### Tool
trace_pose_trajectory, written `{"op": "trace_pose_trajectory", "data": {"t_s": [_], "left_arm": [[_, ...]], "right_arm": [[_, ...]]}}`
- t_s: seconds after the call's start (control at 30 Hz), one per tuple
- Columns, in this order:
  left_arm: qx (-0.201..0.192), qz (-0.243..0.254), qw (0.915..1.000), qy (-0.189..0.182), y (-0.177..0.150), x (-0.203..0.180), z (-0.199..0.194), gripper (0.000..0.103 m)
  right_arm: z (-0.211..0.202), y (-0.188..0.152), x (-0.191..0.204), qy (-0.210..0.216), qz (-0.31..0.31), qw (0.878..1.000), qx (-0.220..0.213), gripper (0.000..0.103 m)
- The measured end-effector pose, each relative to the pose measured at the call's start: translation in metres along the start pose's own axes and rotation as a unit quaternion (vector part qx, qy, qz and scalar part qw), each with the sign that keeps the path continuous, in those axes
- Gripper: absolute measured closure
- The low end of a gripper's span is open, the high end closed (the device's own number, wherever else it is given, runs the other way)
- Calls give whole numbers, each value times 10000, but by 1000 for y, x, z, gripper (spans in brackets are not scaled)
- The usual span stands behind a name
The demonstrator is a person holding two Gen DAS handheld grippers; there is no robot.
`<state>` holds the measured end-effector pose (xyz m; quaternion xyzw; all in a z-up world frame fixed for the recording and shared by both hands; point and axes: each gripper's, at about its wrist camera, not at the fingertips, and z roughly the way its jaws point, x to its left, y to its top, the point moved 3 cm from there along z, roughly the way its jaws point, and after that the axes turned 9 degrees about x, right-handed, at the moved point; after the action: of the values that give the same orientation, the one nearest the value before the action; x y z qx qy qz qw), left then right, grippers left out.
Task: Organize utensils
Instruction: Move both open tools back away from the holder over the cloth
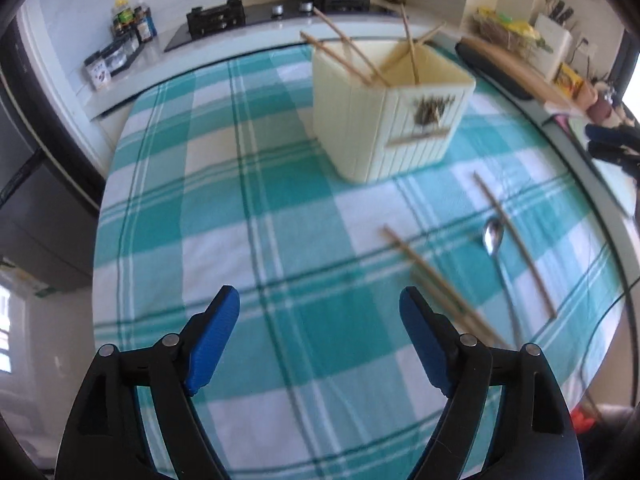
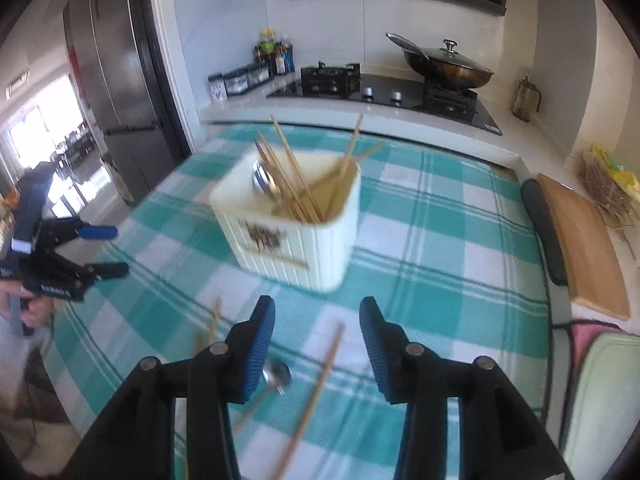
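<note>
The left tool (image 1: 320,300) fills the bottom of its own view, blue pads spread wide with nothing between them. The right tool (image 2: 317,312) stands partly apart, also empty. At the right view's left edge, a hand (image 2: 34,308) grips the left tool's handle.

A matt woven checked cloth (image 1: 280,208) covers the bench; ahead of the jaws stands a ribbed cream plastic holder (image 2: 296,236) with pale bare-wood chopsticks (image 2: 292,184), while a glossy metal spoon (image 1: 493,236) gleams just right of the ridged blue plastic pads (image 1: 212,344).
</note>
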<state>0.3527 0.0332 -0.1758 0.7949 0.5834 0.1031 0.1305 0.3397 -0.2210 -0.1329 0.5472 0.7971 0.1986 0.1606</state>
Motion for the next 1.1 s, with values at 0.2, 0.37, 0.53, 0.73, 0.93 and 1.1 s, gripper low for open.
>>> {"op": "trace_pose_trajectory", "data": {"t_s": [0.2, 0.37, 0.53, 0.73, 0.93, 1.1], "left_arm": [[229, -815, 9964, -60, -70, -2, 44, 20], [-120, -1482, 9889, 25, -83, -12, 64, 19], [-347, -1463, 9879, 391, -81, -26, 67, 12], [-478, -1420, 9871, 558, -82, -30, 70, 7], [-522, -1727, 9818, 589, -88, -20, 71, 4], [-514, -1711, 9819, 624, -87, -20, 73, 3]], "right_arm": [[-2, -104, -14, -1377, -348, 9880, 602, 57], [23, -151, -22, -724, 726, 9936, 473, 57], [43, -174, -14, -53, 1472, 9889, 187, 57], [56, -166, 5, -40, 1304, 9915, -7, 57], [67, -140, -22, -1413, 711, 9873, -172, 57], [100, -131, -99, -1668, 1347, 9765, 224, 57]]}}
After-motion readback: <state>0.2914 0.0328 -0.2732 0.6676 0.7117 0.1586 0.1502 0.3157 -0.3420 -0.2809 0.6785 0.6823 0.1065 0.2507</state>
